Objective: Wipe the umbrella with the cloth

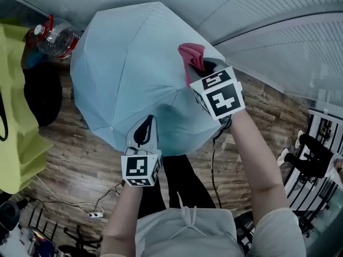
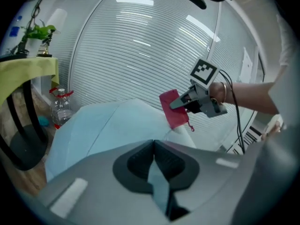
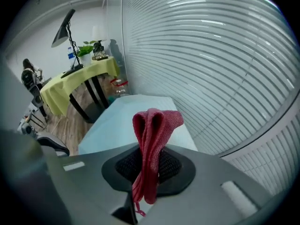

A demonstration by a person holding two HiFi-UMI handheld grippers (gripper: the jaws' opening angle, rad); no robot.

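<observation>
An opened pale blue umbrella (image 1: pixel 131 71) stands below me, its canopy facing up. My left gripper (image 1: pixel 143 134) is shut on the canopy's near edge; a pinch of blue fabric (image 2: pixel 157 179) shows between its jaws. My right gripper (image 1: pixel 202 67) is shut on a folded red cloth (image 1: pixel 191 58) and hovers over the canopy's right side. In the right gripper view the red cloth (image 3: pixel 151 146) stands up out of the jaws above the umbrella (image 3: pixel 124 121). The left gripper view shows the right gripper (image 2: pixel 180 103) holding the cloth (image 2: pixel 174 109) just above the canopy (image 2: pixel 108 125).
A table with a yellow-green cover (image 1: pixel 19 111) stands at the left, a clear plastic bottle (image 1: pixel 56 39) beside the umbrella's far left. A curved wall of white slats (image 1: pixel 278 42) runs behind and to the right. Cables (image 1: pixel 96 208) lie on the wooden floor.
</observation>
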